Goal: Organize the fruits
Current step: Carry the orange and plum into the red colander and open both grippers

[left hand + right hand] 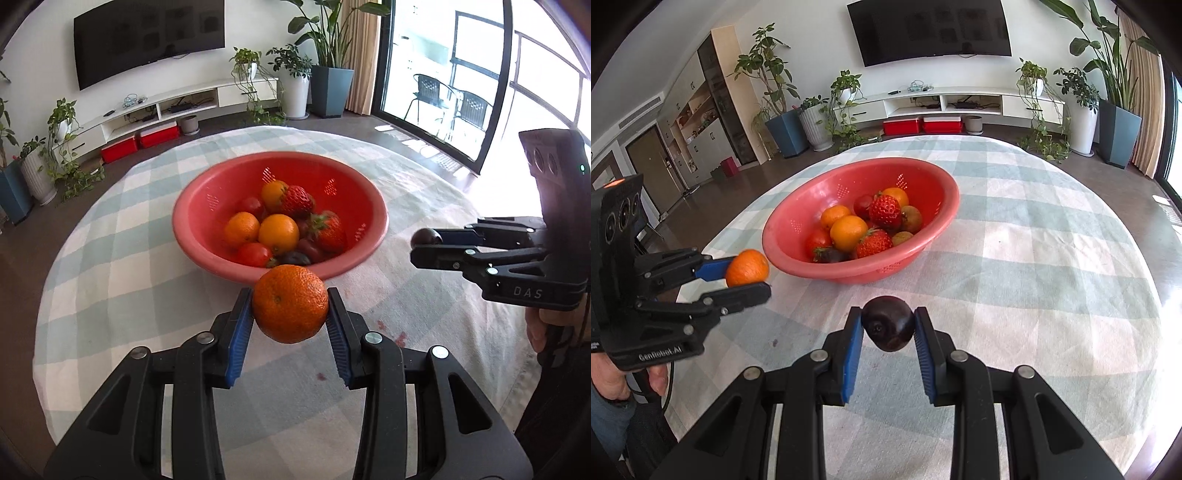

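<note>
Left gripper clamps an orange between its blue pads, held above the checked tablecloth just short of the red colander. Right gripper pinches a dark plum likewise. Both fruits look poised for dropping in or sorting out; direction unclear. Colander holds oranges, strawberries, tomatoes, kiwis, and a dark fruit.

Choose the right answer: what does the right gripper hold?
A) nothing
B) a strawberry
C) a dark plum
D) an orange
C: the right gripper has its blue pads pressed on both sides of a dark plum, while the orange is in the left gripper.
</note>
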